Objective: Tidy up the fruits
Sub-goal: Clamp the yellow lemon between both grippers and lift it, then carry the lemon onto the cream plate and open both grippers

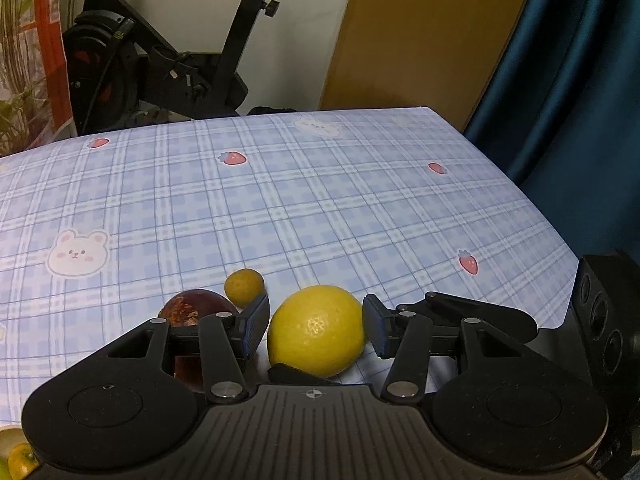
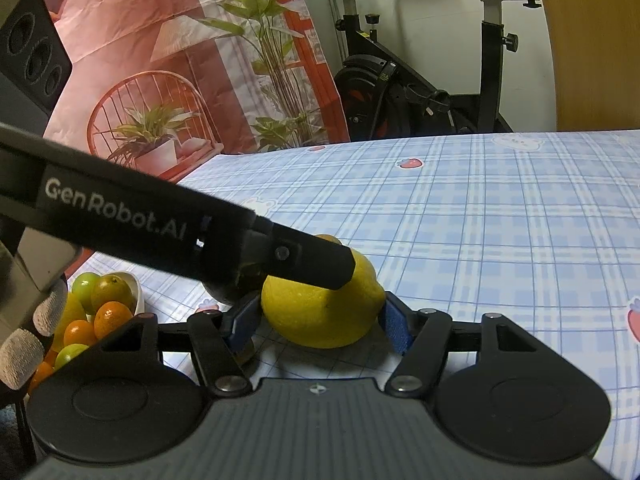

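Only right wrist shows bowl [image 2: 134, 285] beside lemon [image 2: 320, 312]

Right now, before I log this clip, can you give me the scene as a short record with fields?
surface: table under a blue plaid cloth
lemon: on the cloth, between both pairs of tongs
left tongs: open, straddling the lemon, slight gaps
right tongs: pads at the lemon's sides, contact unclear
dark red fruit: left of the lemon
small yellow-green fruit: just beyond the dark one
bowl: white, holds green and orange fruits
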